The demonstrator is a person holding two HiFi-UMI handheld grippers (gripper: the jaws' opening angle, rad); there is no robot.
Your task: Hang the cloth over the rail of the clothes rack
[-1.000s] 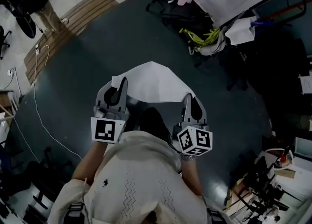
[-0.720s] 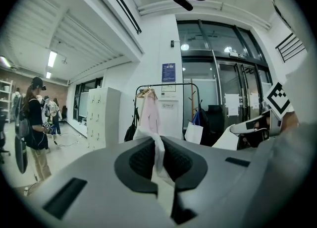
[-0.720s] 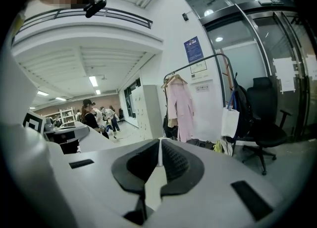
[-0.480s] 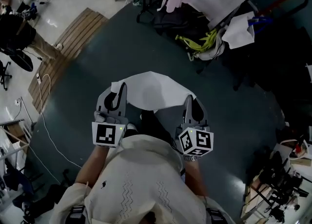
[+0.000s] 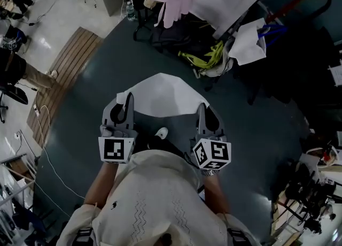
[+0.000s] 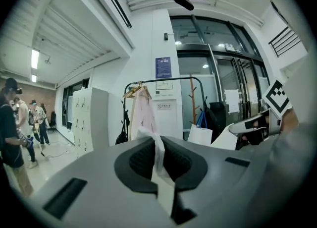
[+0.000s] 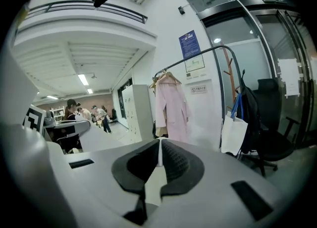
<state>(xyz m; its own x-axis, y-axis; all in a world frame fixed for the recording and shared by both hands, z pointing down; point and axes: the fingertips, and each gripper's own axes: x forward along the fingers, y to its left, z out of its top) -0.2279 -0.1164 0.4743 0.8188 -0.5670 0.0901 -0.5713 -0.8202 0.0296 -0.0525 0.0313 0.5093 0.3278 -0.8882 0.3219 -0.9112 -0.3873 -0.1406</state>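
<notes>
A white cloth (image 5: 163, 96) hangs spread between my two grippers above the dark floor. My left gripper (image 5: 127, 102) is shut on its left corner and my right gripper (image 5: 202, 110) on its right corner. In the left gripper view a strip of cloth (image 6: 159, 160) is pinched between the jaws of the left gripper (image 6: 157, 145). In the right gripper view a thin edge of cloth (image 7: 157, 170) sits between the jaws of the right gripper (image 7: 159, 145). The black clothes rack rail (image 6: 163, 80) stands ahead with a pink garment (image 7: 171, 105) hanging on it.
Under the rack lie dark bags and a yellow-green item (image 5: 206, 58). A white bag (image 5: 247, 41) and a black chair (image 7: 270, 142) stand to the right. White lockers (image 6: 89, 118) and standing people (image 6: 12, 128) are at the left. A wooden floor patch (image 5: 67, 74) lies far left.
The rack, the pink garment and the bags have come nearer in the head view as both grippers carried the cloth toward them. Both grips are unchanged.
</notes>
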